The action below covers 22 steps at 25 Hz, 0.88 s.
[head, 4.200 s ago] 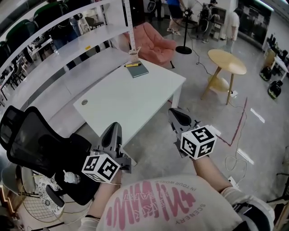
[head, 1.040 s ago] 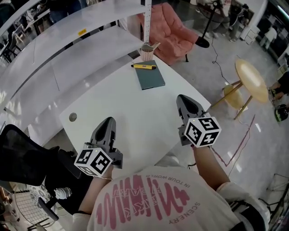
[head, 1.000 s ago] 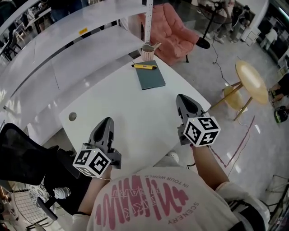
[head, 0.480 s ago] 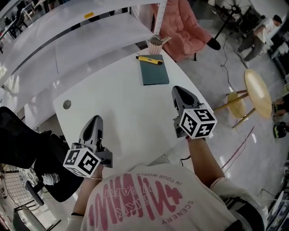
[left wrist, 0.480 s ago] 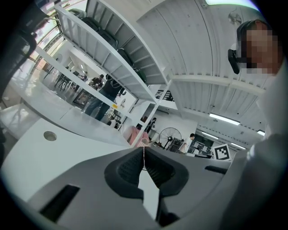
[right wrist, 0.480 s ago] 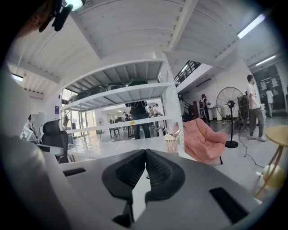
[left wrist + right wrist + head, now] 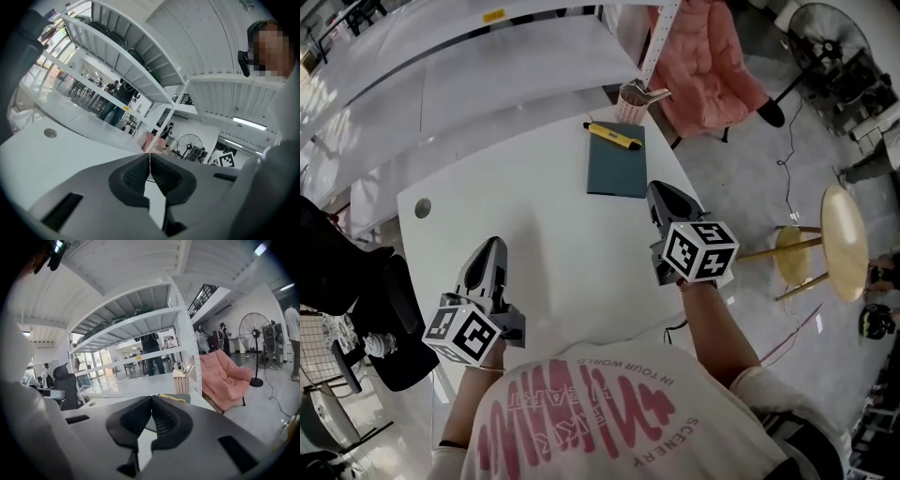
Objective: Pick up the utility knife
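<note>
The yellow utility knife [image 7: 613,136] lies across the far end of a dark green notebook [image 7: 616,170] on the white table [image 7: 544,216]. My right gripper [image 7: 660,193] hovers just short of the notebook's near right corner, its jaws shut with nothing in them. In the right gripper view the knife [image 7: 171,398] peeks out just above the closed jaws of the right gripper [image 7: 152,399]. My left gripper [image 7: 491,249] is over the table's near left part, far from the knife, shut and empty; its own view shows the left gripper [image 7: 149,157] with jaws closed.
A small woven pen cup [image 7: 635,99] stands just beyond the notebook at the table's far edge. A white shelf upright [image 7: 661,33] and a pink armchair [image 7: 712,66] lie behind. A round cable hole [image 7: 422,207] marks the table's left side. A black office chair [image 7: 356,300] is at my left.
Both grippers have come forward over the table; the right one now sits close to the notebook. The view has shifted so the table fills more of it. Both stayed shut.
</note>
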### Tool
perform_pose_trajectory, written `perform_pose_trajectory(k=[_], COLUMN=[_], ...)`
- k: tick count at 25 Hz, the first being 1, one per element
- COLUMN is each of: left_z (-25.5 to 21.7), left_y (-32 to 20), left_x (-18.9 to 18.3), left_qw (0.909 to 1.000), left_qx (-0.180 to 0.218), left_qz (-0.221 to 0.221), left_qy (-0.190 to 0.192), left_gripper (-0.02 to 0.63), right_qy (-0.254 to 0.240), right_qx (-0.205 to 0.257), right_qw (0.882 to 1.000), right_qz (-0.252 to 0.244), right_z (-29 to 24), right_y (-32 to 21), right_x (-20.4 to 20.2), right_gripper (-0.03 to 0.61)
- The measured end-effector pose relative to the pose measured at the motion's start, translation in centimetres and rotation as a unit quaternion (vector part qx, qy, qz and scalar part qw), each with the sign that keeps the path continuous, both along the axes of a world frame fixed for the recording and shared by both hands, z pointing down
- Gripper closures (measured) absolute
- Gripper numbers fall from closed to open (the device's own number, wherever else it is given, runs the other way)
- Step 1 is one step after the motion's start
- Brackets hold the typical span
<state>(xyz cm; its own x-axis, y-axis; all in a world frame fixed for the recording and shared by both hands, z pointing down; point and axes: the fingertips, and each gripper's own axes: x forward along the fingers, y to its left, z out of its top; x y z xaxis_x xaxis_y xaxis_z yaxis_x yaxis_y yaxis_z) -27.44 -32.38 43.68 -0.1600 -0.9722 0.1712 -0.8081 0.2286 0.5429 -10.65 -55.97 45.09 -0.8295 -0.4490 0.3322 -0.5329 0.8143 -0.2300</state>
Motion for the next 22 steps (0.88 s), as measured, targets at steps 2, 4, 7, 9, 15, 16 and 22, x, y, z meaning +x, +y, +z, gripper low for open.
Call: perform_pose_trajectory(k=[2,4,7,9,15,16,22], left_z=[0.3,0.3,0.3,0.5,1.6,1.6,2.4], left_y=[-1.3,-2.6,-3.7,-4.0,-3.9,-3.9,-3.6], left_x=[0.4,0.6,0.5,0.3,0.2,0.2,0.5], left_qw=[0.9999,0.9998,0.9993,0.9987,0.9962,0.9957,0.9921], left_qx=[-0.004,-0.01,-0.008,-0.011,-0.028,-0.031,-0.052], left_qz=[-0.01,-0.018,-0.036,-0.05,-0.082,-0.086,-0.114], left_qy=[0.002,0.003,0.003,0.003,0.007,0.007,0.009], left_gripper=[0.588,0.588,0.588,0.588,0.588,0.588,0.588], right_qy=[0.005,0.02,0.042,0.046,0.034,0.033,0.03], right_qx=[-0.007,-0.003,0.011,0.011,-0.017,-0.021,-0.022], right_qw=[1.0,0.999,0.997,0.996,0.994,0.993,0.988], right_qz=[-0.015,-0.032,-0.057,-0.071,-0.103,-0.108,-0.151], right_z=[0.7,1.2,1.8,2.3,3.1,3.2,2.8], right_y=[-2.1,-4.2,-7.0,-8.5,-11.9,-12.4,-15.3], right_x=[-0.3,-0.9,-2.0,-2.9,-6.1,-6.6,-9.7], right_gripper=[0.563,0.563,0.563,0.563,0.563,0.563,0.563])
